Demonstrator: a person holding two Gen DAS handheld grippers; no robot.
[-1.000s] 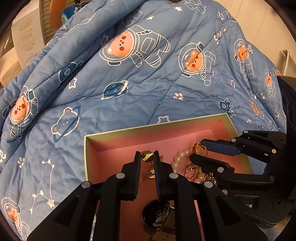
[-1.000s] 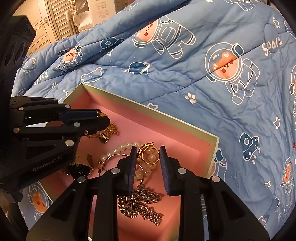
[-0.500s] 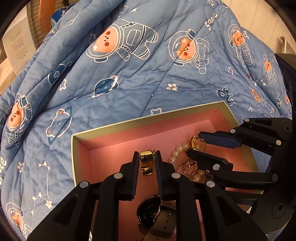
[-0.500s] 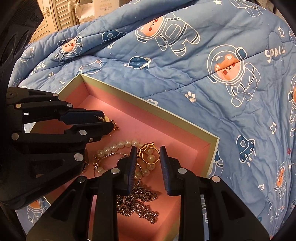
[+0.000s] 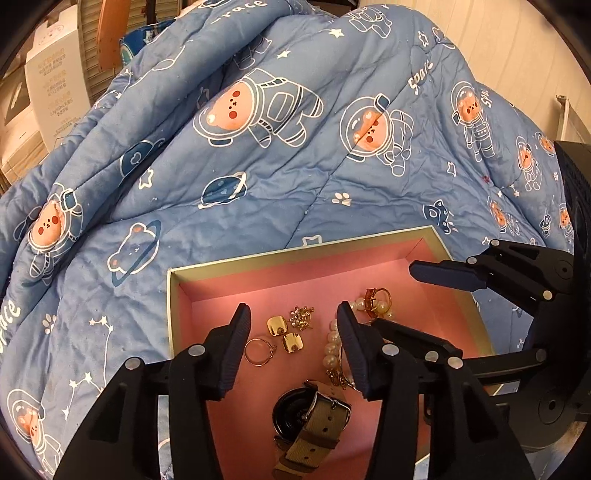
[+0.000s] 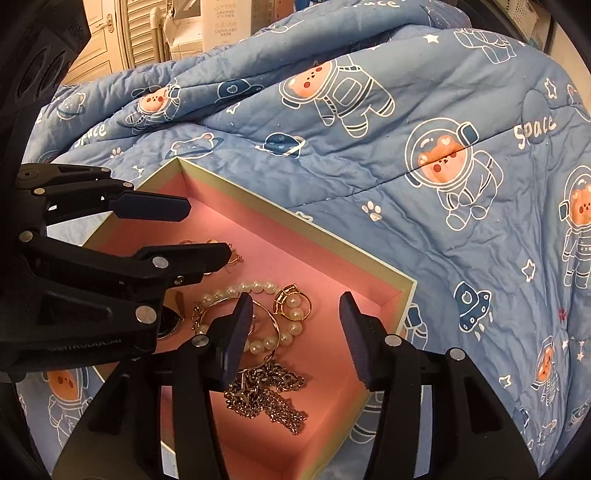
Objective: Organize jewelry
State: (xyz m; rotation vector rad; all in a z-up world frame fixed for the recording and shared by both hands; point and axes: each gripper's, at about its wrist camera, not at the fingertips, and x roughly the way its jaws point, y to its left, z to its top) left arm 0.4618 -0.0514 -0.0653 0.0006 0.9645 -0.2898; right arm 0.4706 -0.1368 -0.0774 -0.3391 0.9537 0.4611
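A shallow box [image 5: 295, 253] with a pink inside and a cream rim lies on the blue quilt. In it are two square gold earrings [image 5: 286, 334], a thin ring [image 5: 258, 350], a pearl bracelet [image 6: 255, 286], a gold pearl ring [image 6: 291, 304], a silver chain [image 6: 269, 395] and a watch [image 5: 314, 413] on a khaki strap. My left gripper [image 5: 293, 314] hovers over the earrings, its jaws opening, touching nothing. My right gripper [image 6: 295, 300] hangs over the bracelet and ring, its jaws also opening, nothing pressed between them. Each gripper appears in the other's view, the right gripper [image 5: 399, 295] and the left gripper [image 6: 205, 230].
The blue quilt [image 5: 295, 166] with astronaut bears is bunched up high behind the box. White cartons [image 5: 48, 85] stand at the far left beyond it. Cream louvred doors [image 6: 122, 33] show at the back in the right wrist view.
Both grippers' jaws have spread apart. The gold earrings that were between the left fingers now lie on the box floor. Neither hand has shifted much.
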